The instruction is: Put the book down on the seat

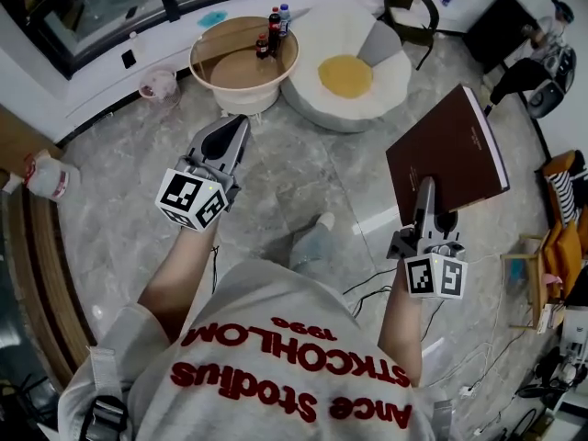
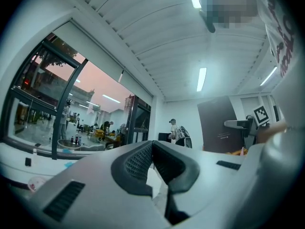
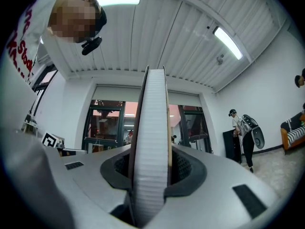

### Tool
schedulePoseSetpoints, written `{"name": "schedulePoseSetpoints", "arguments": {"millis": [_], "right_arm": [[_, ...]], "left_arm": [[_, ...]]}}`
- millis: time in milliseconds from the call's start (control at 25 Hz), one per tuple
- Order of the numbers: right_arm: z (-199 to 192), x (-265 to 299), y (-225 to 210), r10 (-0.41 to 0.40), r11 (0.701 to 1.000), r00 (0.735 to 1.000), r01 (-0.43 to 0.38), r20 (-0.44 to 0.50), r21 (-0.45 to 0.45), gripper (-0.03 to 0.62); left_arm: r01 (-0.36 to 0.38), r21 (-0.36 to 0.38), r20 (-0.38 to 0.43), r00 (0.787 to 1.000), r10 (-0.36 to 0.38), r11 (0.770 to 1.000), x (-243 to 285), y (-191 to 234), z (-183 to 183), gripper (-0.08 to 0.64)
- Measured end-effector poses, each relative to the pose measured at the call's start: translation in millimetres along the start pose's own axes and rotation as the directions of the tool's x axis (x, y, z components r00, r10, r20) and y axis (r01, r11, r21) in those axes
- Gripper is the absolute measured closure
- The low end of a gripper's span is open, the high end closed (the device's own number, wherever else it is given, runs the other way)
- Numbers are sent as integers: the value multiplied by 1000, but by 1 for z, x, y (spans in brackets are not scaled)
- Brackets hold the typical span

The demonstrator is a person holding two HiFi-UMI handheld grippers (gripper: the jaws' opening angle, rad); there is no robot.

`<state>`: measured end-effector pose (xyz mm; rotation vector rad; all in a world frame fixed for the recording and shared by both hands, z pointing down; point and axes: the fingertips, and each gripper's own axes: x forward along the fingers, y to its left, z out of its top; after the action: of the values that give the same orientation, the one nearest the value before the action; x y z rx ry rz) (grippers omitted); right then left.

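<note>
A dark brown hardcover book hangs in the air at the right of the head view, with my right gripper shut on its lower edge. In the right gripper view the book's white page block stands upright between the jaws and fills the gap. My left gripper is held up at the left, shut, with nothing between its pads. Ahead on the floor lies a white round seat with a yellow cushion in its middle.
A round wooden side table with bottles stands left of the seat. A person stands at the far right by a dark panel. Cables run over the marble floor near my feet. Striped furniture lines the right edge.
</note>
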<state>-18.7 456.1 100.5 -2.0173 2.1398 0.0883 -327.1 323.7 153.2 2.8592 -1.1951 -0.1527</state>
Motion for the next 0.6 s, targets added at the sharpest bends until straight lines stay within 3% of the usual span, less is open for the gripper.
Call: {"name": "schedulePoseSetpoints", "arguments": {"millis": [280, 600], "right_arm": [[-12, 63, -23, 25, 1000, 999, -25, -20, 11, 439], [-31, 128, -80, 51, 998, 998, -50, -24, 44, 439]], "left_arm": [[-42, -3, -27, 999, 42, 999, 43, 33, -7, 545], [-93, -3, -19, 995, 93, 996, 115, 46, -13, 545]]}}
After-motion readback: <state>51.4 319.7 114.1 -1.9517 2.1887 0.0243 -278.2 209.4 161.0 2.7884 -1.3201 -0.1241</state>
